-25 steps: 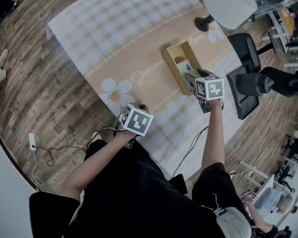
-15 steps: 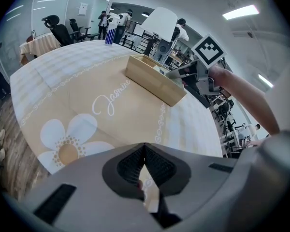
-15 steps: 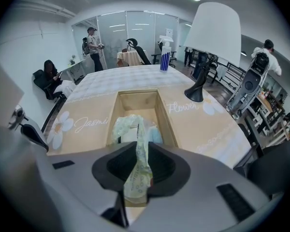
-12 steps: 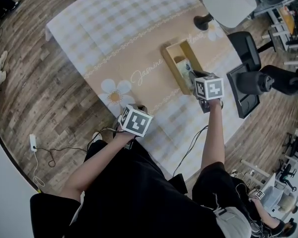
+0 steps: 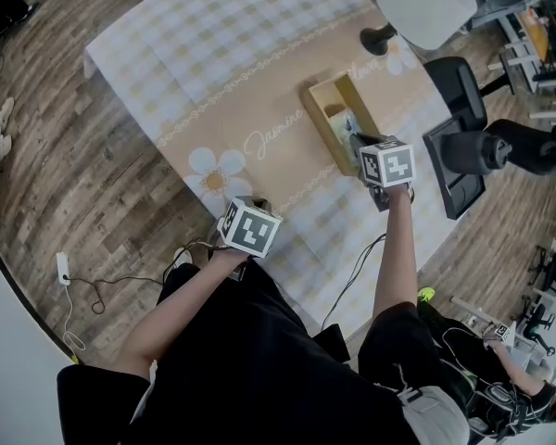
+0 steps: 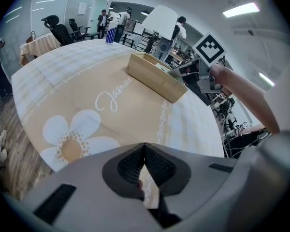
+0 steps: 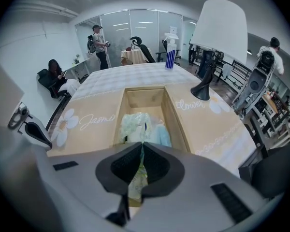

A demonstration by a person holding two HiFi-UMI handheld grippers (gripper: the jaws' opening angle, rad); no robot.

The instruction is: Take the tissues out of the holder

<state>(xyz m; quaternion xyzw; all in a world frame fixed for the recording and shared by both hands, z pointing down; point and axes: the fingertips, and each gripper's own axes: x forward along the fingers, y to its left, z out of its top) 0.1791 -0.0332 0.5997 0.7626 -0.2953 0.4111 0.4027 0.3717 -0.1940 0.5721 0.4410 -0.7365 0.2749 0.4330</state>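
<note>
An open wooden holder [image 5: 326,123] lies on the tan flowered tablecloth [image 5: 259,109]. Pale green and blue tissue packs [image 7: 141,124] fill its near half. My right gripper [image 7: 141,151] hangs over the holder's near end, shut on the edge of a green tissue pack that shows between its pads. In the head view this gripper [image 5: 360,144] covers most of the packs. My left gripper [image 5: 250,227] is at the table's near edge, well left of the holder. It [image 6: 144,151] is shut with nothing in it. The holder [image 6: 153,76] shows far ahead of it.
A white lamp [image 7: 217,37] on a black foot stands right of the holder. A blue striped cup [image 7: 170,58] sits at the table's far end. A black office chair [image 5: 459,137] is beside the table on the right. Cables [image 5: 93,281] lie on the wooden floor.
The right gripper has stayed over the holder's near end, edging slightly left. The left gripper has hardly moved.
</note>
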